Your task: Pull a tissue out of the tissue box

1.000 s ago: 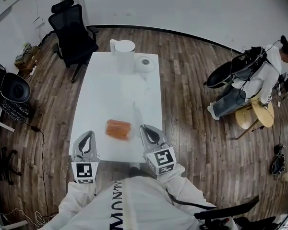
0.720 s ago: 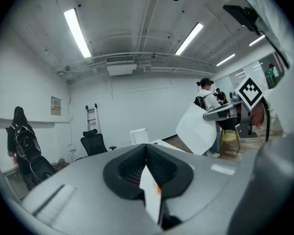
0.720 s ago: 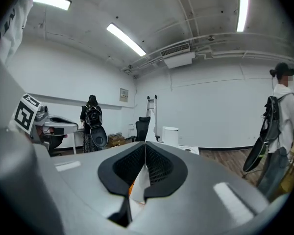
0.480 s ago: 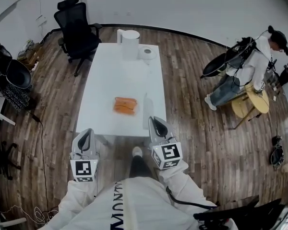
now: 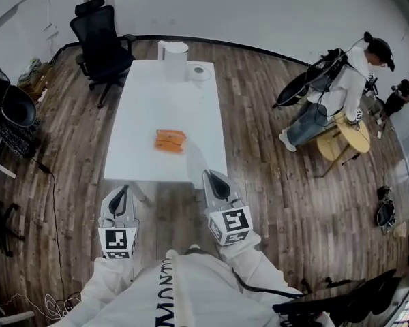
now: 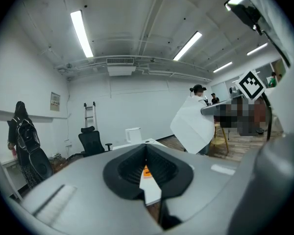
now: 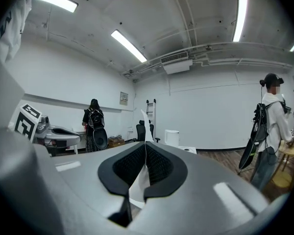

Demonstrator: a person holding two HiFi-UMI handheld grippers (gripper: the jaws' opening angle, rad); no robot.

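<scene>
The orange tissue box lies on the white table, near its front half. A thin white tissue hangs free of the box, pinched in my right gripper, which is shut on it. In the right gripper view the tissue sticks up between the closed pads. My left gripper is shut and holds nothing. Both grippers hover over the wooden floor, short of the table's front edge. In the left gripper view the orange box shows past the jaws, and the tissue hangs to the right.
A white kettle and a paper roll stand at the table's far end. A black office chair is at the far left corner. A person stands by a round wooden stool at the right.
Both grippers have drawn back from the table and now hang over the floor. The right one carries the tissue farther from the box. The person on the right has shifted.
</scene>
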